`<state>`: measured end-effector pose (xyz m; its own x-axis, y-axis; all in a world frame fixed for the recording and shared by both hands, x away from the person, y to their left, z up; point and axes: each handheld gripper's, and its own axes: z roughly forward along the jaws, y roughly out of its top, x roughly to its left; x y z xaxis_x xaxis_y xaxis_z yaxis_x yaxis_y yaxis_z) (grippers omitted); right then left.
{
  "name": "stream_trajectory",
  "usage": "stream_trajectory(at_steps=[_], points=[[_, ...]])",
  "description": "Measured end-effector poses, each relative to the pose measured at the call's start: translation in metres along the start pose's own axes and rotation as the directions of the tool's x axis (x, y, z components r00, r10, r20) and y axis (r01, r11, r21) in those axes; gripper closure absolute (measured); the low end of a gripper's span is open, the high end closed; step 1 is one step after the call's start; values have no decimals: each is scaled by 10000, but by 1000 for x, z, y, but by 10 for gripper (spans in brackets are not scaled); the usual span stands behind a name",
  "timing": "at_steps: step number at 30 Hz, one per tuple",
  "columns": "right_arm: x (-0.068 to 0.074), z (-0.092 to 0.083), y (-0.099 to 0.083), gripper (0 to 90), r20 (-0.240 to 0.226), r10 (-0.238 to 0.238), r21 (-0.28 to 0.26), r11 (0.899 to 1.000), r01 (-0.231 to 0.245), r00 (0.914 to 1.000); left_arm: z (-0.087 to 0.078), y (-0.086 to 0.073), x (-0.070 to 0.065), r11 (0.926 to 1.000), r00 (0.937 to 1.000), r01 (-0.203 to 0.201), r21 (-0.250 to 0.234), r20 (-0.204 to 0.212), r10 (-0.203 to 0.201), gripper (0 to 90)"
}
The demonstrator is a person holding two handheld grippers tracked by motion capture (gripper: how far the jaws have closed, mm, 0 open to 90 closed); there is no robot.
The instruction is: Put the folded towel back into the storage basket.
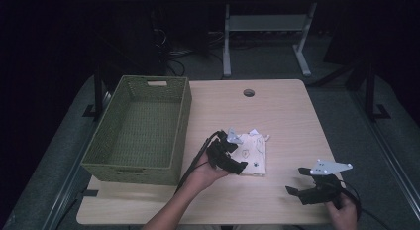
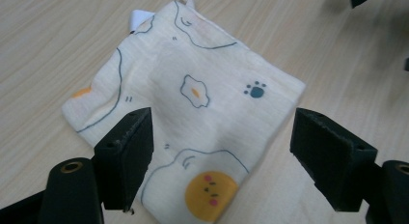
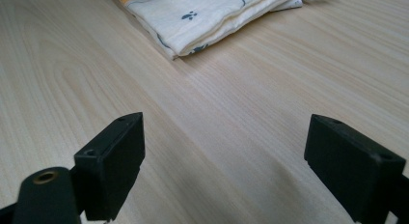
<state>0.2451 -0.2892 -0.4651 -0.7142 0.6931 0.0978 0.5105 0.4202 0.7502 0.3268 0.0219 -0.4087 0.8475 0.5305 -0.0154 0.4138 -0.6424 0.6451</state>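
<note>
While the folded cloth [image 2: 193, 122] lay at mid-frame on the table [image 1: 277, 106], right of the basket [image 1: 138, 128], the left gripper [image 1: 233, 158] hovered over it, jaws spread wide and holding nothing, the right gripper [image 1: 297, 183] equally agape at lower right, so the reach seemed underway and a descent and pinch looked due next

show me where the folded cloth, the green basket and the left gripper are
folded cloth [image 2: 193, 113], left gripper view, its printed middle.
green basket [image 1: 184, 111], high view, right wall.
left gripper [image 2: 222, 151], left gripper view, midway between its fingers.
</note>
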Motion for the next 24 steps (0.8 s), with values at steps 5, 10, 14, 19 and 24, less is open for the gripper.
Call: stream_trajectory(at_steps=[5, 10, 14, 19, 24], points=[[0, 0, 0, 137, -36, 12, -28, 10000, -12, 10000, 16, 10, 4, 9990, 9998, -71, 447, -208, 81, 249], [0, 0, 0, 138, -46, 7, -51, 10000, -7, 10000, 30, 16, 6, 9970, 9995, -83, 764, -283, 105, 261], [0, -1, 0, 137, -43, -4, -93, 10000, 3, 10000, 39, 17, 8, 9953, 9990, -104, 964, -418, 145, 299], [2, -2, 1, 138, 5, -69, -150, 9999, 69, 10000, 49, 18, 12, 9946, 9987, 42, 1035, -515, 11, 355], [2, -2, 1, 138, -66, -62, -147, 9999, 61, 10000, 59, 17, 16, 9915, 9964, 280, 1273, -828, -175, 365]])
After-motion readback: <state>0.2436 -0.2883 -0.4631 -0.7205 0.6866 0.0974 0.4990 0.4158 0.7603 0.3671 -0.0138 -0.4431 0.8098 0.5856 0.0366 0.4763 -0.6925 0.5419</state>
